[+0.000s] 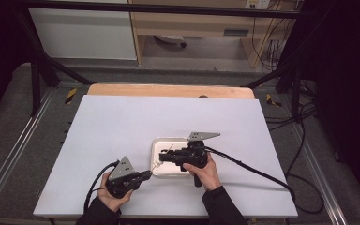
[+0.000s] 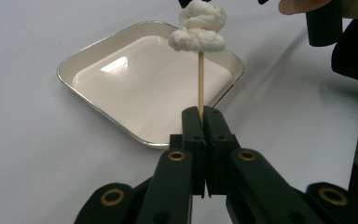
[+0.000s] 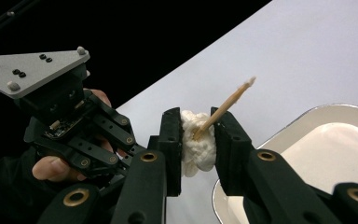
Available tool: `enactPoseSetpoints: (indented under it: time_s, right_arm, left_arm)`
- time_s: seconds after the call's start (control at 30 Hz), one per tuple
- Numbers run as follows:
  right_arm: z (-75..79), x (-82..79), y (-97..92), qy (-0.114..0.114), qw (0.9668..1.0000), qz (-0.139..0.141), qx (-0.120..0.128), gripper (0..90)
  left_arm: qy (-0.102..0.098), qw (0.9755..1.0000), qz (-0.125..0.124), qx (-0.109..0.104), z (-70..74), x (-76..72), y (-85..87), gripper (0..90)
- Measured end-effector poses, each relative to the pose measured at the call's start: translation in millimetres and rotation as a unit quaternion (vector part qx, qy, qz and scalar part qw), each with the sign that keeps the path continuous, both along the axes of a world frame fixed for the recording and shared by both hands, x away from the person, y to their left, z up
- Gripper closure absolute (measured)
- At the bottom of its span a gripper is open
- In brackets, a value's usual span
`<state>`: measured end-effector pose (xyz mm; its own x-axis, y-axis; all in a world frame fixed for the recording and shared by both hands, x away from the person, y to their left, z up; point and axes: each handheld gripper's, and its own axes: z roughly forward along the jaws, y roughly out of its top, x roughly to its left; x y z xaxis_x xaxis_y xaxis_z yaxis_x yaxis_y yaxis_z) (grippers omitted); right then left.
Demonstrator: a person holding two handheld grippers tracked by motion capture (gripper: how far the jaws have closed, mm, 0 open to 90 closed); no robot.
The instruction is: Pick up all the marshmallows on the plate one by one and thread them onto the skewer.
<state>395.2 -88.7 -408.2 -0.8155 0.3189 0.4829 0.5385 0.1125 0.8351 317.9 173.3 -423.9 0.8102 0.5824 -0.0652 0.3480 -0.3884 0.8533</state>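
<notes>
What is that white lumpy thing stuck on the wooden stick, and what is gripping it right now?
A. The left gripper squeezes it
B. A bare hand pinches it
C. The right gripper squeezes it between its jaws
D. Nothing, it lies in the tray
C: in the right gripper view the white lump sits between the jaws of the right gripper, while the left gripper clamps the wooden stick below it, over the tray.

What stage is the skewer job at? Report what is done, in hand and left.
Done: the white lump is threaded on the wooden skewer, whose tip pokes out past it. In hand: the left tongs are shut on the skewer's lower end, and the right tongs squeeze the lump. Left, probably: the tray holds nothing yet, so whatever goes there is still to come.
</notes>
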Motion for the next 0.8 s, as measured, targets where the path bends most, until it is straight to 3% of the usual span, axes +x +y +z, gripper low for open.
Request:
enactPoseSetpoints:
  time_s: [0.17, 0.43, 0.6, 0.7, 0.8]
  right_arm:
    - [4.8, -1.1, -2.7, -0.011, 0.9999, -0.01, -0.004, 67.9]
    - [14.4, -2.4, -9.7, -0.041, 0.9983, -0.033, -0.027, 44.4]
    - [15.5, -4.1, -15.0, -0.062, 0.9942, -0.055, -0.068, 29.6]
    - [13.2, -4.8, -19.7, -0.078, 0.9902, -0.068, -0.094, 22.8]
    - [9.9, -4.8, -26.3, -0.081, 0.9873, -0.078, -0.112, 16.1]
  left_arm:
    - [0.0, 1.0, 0.002, 0.002, -0.5, -0.2, -0.1, 88.6]
    - [0.004, 0.9999, 0.012, -0.001, -0.7, 1.9, 3.5, 88.6]
    - [0.007, 0.9998, 0.019, 0.002, -1.0, 2.9, 5.0, 88.6]
    - [0.009, 0.9997, 0.021, 0.002, -1.2, 3.5, 6.0, 88.5]
    - [0.01, 0.9997, 0.024, 0.001, -1.1, 3.8, 6.5, 88.5]
